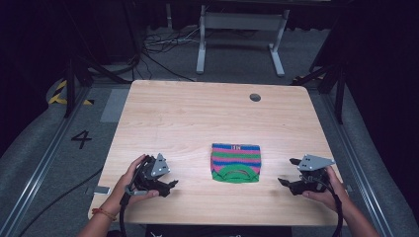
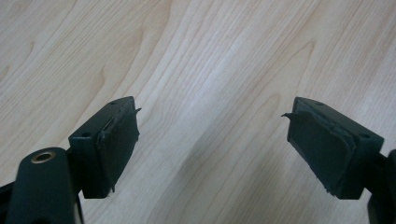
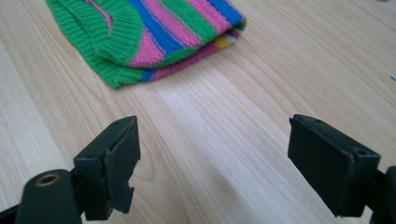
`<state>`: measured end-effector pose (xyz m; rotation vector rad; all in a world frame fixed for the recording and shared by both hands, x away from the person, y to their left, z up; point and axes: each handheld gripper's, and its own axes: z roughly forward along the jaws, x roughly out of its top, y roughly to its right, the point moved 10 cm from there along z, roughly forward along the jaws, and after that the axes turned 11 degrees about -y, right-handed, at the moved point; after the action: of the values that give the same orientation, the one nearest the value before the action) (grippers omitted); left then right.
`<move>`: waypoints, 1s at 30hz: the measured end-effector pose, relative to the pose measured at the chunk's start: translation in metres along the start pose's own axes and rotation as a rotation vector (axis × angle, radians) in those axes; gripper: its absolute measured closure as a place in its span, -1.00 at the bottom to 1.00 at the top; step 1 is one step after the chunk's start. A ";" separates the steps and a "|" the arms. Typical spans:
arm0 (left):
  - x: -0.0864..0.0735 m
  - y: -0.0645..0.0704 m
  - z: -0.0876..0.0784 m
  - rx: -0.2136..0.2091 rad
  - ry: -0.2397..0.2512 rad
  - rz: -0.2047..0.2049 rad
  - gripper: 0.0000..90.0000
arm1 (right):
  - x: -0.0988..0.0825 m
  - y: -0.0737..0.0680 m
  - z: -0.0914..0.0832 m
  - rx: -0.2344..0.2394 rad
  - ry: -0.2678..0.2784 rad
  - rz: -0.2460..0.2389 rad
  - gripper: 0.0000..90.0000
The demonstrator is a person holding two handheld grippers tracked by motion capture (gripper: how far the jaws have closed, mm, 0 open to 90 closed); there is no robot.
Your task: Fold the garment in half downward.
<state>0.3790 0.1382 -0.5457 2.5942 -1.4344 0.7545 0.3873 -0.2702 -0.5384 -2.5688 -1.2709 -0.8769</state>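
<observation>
A folded knit garment (image 1: 235, 162) striped green, pink and blue lies flat on the wooden table (image 1: 197, 118), between the two hands. My left gripper (image 1: 171, 184) rests low at its left, open, jaws pointing right toward it with bare wood between its pads (image 2: 116, 140). My right gripper (image 1: 289, 173) sits at its right, open, jaws pointing left. In the right gripper view the garment (image 3: 154, 32) lies ahead and to the left of the jaws, apart from the pads (image 3: 122, 154). Nothing is held in either gripper.
A round grommet hole (image 1: 255, 97) sits near the table's far right. Beyond the table are a white desk frame (image 1: 242, 39) and cables on the grey floor (image 1: 158, 54). A "4" marks the floor (image 1: 81, 139) at left.
</observation>
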 end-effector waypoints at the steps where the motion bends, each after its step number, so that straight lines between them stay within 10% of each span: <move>1: -0.003 -0.001 0.000 0.010 -0.001 -0.003 -0.62 | -0.003 0.002 -0.001 -0.005 -0.002 0.014 -0.60; 21: -0.062 -0.018 -0.010 -0.018 0.052 -0.152 -0.64 | -0.081 0.039 -0.009 -0.075 -0.014 0.219 -0.64; 30: -0.078 -0.024 -0.006 -0.072 0.050 -0.256 -0.66 | -0.087 0.043 -0.008 -0.012 0.002 0.278 -0.66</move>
<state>0.3621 0.2132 -0.5725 2.6141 -1.0669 0.7128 0.3757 -0.3591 -0.5753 -2.6652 -0.8791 -0.8314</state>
